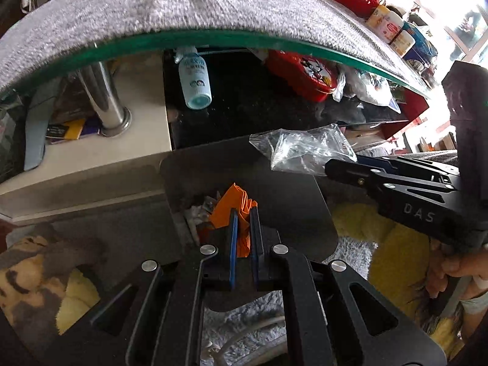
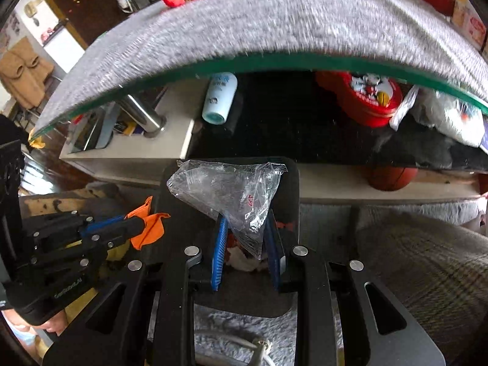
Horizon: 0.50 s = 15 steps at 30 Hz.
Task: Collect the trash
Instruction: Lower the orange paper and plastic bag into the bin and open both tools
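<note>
Left gripper [image 1: 244, 228] clamped on crumpled orange wrapper [image 1: 235, 201], held directly above dark bin [image 1: 292, 195], evidently for dropping in. Right gripper [image 2: 245, 241] pinched on clear plastic bag [image 2: 225, 192], likewise poised over the bin's mouth, just beside the left. Paper scraps [image 1: 198, 210] already lying inside the bin. Beyond the bin, under the glass counter [image 1: 213, 38]: pale blue bottle [image 1: 195, 82] on its side, red tin [image 1: 305, 74] further right. Judged: release pending.
</note>
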Each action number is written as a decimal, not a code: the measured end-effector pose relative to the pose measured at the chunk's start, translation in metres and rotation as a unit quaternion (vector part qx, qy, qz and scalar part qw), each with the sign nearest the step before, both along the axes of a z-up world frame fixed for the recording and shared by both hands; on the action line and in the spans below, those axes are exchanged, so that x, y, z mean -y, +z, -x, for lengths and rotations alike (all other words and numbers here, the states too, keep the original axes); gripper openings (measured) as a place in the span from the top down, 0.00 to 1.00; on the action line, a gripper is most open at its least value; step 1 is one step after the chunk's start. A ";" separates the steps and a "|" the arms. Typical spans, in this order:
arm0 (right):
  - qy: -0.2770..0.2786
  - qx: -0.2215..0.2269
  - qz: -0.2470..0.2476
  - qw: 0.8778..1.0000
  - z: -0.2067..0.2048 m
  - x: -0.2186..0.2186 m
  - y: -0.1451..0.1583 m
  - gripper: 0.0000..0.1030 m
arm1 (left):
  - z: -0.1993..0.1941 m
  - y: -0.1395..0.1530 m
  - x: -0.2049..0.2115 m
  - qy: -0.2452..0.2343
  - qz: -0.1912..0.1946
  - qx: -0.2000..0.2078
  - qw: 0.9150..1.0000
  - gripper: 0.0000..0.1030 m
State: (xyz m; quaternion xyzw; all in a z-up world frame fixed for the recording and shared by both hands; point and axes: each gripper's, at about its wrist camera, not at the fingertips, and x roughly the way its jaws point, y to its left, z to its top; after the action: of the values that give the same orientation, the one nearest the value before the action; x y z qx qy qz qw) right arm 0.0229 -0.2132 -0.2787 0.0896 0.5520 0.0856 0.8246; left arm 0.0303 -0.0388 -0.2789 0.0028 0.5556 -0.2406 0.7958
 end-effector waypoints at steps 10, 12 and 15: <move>-0.004 -0.008 -0.017 1.000 -0.001 0.003 -0.002 0.61 | 0.000 -0.005 0.001 0.000 0.000 -0.010 1.000 0.84; -0.009 -0.008 -0.020 1.000 -0.002 0.006 -0.001 0.45 | 0.000 -0.005 0.000 0.002 -0.001 -0.009 1.000 0.78; -0.018 -0.006 -0.025 0.999 -0.002 0.010 0.002 0.41 | 0.000 -0.004 -0.001 0.005 -0.005 -0.007 1.000 0.68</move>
State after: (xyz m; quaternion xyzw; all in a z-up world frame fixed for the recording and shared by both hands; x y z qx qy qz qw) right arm 0.0249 -0.2236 -0.2765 0.1209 0.5528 0.0837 0.8202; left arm 0.0307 -0.0380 -0.2829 0.0021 0.5621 -0.2343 0.7932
